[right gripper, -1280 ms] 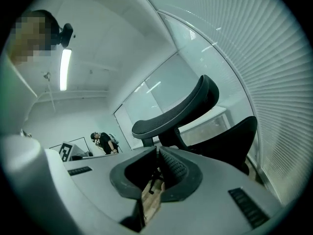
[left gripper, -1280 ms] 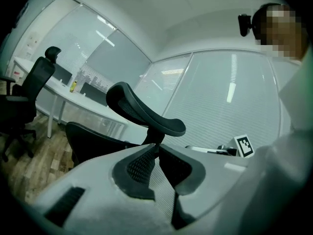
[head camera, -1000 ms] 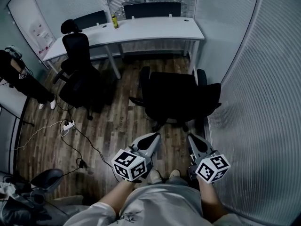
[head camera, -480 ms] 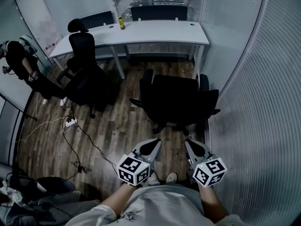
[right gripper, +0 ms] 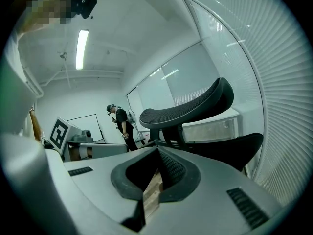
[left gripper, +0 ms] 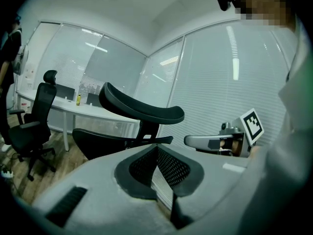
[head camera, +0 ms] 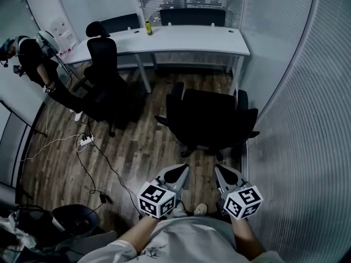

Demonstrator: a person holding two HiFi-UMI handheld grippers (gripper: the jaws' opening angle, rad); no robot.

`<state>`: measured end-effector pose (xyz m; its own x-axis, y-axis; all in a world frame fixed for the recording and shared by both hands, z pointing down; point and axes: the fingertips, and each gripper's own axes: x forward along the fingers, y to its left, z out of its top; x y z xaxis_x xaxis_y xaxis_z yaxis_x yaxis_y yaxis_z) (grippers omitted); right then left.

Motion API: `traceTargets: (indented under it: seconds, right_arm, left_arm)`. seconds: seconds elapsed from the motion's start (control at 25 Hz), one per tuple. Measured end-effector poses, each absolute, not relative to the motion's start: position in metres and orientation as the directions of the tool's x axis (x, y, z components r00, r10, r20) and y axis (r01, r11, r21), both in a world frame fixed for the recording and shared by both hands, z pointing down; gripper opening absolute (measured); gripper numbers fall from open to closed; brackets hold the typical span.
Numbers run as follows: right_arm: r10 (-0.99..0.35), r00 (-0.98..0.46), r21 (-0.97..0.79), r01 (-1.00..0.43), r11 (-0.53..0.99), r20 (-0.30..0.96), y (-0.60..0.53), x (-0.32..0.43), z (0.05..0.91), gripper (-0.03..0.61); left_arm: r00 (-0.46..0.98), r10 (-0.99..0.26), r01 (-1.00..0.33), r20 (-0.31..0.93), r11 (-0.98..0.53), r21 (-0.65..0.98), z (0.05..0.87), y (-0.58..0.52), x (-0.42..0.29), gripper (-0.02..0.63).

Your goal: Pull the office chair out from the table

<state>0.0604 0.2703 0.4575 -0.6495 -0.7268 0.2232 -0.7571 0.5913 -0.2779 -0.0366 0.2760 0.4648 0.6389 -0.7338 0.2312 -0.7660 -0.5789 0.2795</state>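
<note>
The black mesh office chair (head camera: 211, 119) stands on the dark wood-plank floor (head camera: 137, 147) in the middle of the room. It is well apart from the long white table (head camera: 186, 39), with bare boards between the two, and we stand just behind it.

From our left, a person in dark clothes (head camera: 38, 56) stands near a white wall board (head camera: 55, 15). Lower down, a white power strip (head camera: 86, 141) lies on the floor with thin cables trailing from it. Next comes a second black high-backed chair (head camera: 104, 73), just beside the left part of the table. A small yellow bottle (head camera: 148, 28) stands upright on the tabletop near its far edge.

Low in the head view, our left gripper (head camera: 176, 172) points toward the office chair. Its jaws are clenched together with nothing between them. In the left gripper view the chair's curved headrest (left gripper: 142, 109) sits beyond the tips, untouched. Our right gripper (head camera: 224, 171) is just beside the left one, likewise clenched and empty. In the right gripper view the same headrest is ahead of the jaws and clear of them.

At far right we see a ribbed translucent wall (head camera: 307, 119).
</note>
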Motion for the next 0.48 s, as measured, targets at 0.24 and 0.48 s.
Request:
traceTargets:
  seconds: [0.24, 0.48]
  right_arm:
    - [-0.723, -0.653, -0.279, -0.754, 0.595, 0.223, 0.270, 0.060, 0.459, 0.008]
    - [-0.716, -0.661, -0.278, -0.747, 0.604, 0.224, 0.271, 0.067, 0.471, 0.008]
  left_arm:
    - [0.633, -0.737, -0.771, 0.237, -0.574, 0.276, 0.467, 0.275, -0.038, 0.011]
    - [0.634, -0.735, -0.772, 0.242, -0.580, 0.260, 0.476, 0.274, -0.025, 0.011]
